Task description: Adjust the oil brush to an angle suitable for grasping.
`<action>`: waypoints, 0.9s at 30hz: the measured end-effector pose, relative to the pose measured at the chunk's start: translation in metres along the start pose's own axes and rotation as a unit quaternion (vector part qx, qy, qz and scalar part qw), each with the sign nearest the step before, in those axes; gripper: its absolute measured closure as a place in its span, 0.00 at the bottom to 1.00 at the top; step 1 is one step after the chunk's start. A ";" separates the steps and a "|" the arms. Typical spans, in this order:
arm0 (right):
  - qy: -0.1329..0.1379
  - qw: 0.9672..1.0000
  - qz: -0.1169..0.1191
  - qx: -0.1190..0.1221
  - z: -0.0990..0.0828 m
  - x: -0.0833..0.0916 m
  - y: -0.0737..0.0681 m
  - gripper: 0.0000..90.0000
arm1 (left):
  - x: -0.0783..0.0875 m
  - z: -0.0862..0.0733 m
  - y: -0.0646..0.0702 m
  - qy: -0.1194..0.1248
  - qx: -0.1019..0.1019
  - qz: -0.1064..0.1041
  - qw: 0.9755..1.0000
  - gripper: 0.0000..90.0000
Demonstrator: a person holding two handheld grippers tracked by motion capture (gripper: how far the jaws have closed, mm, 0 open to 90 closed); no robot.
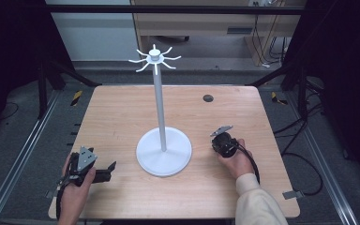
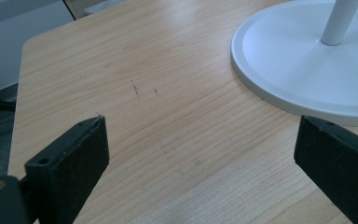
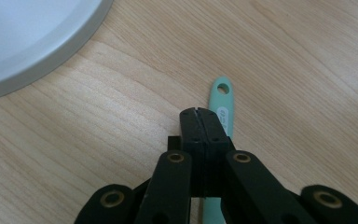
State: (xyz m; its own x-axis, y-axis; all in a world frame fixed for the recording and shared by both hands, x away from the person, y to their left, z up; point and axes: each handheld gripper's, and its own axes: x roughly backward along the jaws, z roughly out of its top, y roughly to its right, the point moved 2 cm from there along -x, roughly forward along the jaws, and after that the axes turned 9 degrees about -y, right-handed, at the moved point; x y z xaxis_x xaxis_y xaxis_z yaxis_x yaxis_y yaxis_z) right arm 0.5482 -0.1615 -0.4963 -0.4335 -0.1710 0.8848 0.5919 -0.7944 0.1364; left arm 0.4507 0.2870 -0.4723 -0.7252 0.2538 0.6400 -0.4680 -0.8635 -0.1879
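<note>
**A:** What were the two grippers doing?

**B:** The right gripper had its jaws pressed flat together with nothing between them. The left gripper stood wide open and empty over bare table, with the rim of the white stand just off its right jaw.

**A:** And the green handle?

**B:** It lay flat on the wood directly beneath the right gripper, passing under the jaws. Its long axis ran almost in line with them, tilted slightly to their right. The rounded end with the hanging hole pointed ahead, just past the fingertips. The other end went back under the gripper body, so I couldn't tell what sort of utensil it was.

**A:** What could have gone wrong from there?

**B:** As I judged it, closed jaws couldn't take it. Pushed down as they were, they'd only have shoved a thin, flat handle along the table. It gave little edge to pinch, so a grip near the hole end might have let it swing or slip. The stand's base was near, ahead to the jaws' left, and could have been knocked.
</note>
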 end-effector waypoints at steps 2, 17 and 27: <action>-0.005 1.000 -0.003 0.001 0.000 -0.001 0.000 1.00 | 0.000 0.000 0.000 0.000 0.000 0.000 1.000 0.03; -0.023 0.999 -0.029 -0.002 -0.001 -0.003 0.003 1.00 | 0.000 0.000 0.001 -0.002 -0.003 0.000 1.000 0.03; -0.032 0.998 -0.049 -0.025 -0.004 -0.003 0.012 1.00 | -0.001 0.000 0.002 -0.003 -0.004 -0.001 1.000 0.03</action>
State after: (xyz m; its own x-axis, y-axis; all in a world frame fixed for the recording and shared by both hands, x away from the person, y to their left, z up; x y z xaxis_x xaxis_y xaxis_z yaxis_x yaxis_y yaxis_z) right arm 0.5541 -0.1729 -0.4989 -0.4422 -0.0552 0.8952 0.5141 -0.8335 0.2025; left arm 0.4506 0.2854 -0.4728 -0.7212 0.2530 0.6449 -0.4738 -0.8592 -0.1929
